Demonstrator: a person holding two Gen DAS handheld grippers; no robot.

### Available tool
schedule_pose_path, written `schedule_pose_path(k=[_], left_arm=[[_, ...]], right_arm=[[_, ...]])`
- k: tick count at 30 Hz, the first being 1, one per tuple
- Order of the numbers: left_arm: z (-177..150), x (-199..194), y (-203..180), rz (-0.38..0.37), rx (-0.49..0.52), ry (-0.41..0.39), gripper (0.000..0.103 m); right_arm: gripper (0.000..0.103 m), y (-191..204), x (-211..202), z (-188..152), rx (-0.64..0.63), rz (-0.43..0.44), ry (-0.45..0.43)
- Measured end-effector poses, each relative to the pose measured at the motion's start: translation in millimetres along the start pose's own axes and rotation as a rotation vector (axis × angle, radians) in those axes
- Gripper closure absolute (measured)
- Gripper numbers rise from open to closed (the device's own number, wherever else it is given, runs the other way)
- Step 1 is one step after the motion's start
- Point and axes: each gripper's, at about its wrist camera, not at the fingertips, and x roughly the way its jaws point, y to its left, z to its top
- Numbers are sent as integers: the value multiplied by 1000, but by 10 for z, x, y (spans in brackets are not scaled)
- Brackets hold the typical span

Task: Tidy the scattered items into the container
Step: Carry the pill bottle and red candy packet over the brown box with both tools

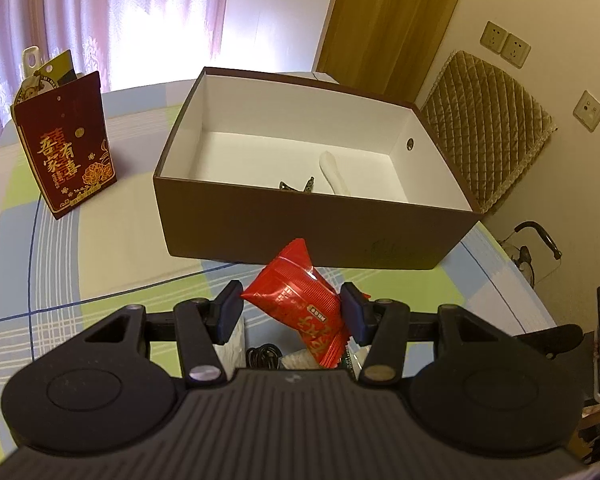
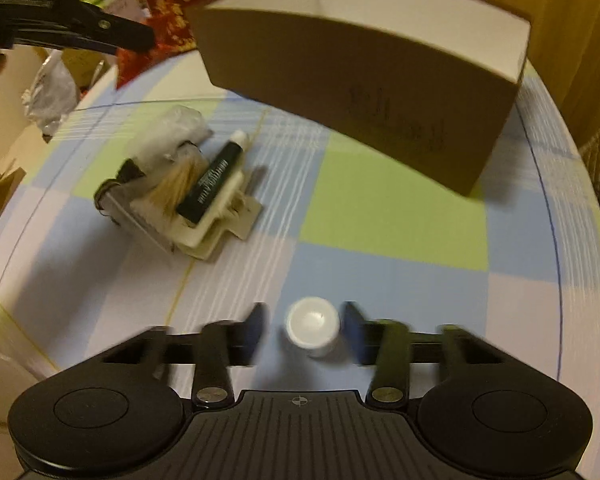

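The left tool (image 1: pixel 291 312) grips the red snack packet (image 1: pixel 300 300) just short of the box (image 1: pixel 300 224); right tool (image 2: pixel 306 330) straddles a white bottle (image 2: pixel 312 326), jaws apart.

Red gift bag (image 1: pixel 66 142): gold characters 吾家有喜 legible on its front face. Red snack packet (image 1: pixel 300 304): gold characters present, not legible. Brown box (image 2: pixel 364 92) and dark tube (image 2: pixel 212 178): markings blurred, unreadable.

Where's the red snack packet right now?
In the left wrist view, the red packet sits between the left gripper's fingers, held above the table just before the brown box's near wall.
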Motion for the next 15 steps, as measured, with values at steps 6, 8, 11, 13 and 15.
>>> schedule_pose_path(k=[6,8,11,13,15], left_arm=[[8,20,-7,-5,4,2,55],[23,28,-18,-8,6,0,55],[53,32,-33,-11,12,-6,55],[85,35,-41,-13,16,-12,55],[130,43,-44,-12,19,-20,55]], right_arm=[[74,-42,-128,50,12,0,-22],[74,-49,-195,114,16,2,-44],[74,-71,-310,236,19,8,-78],[74,-85,-392,326,16,10,-102],[74,-101,-475,417,13,13,-131]])
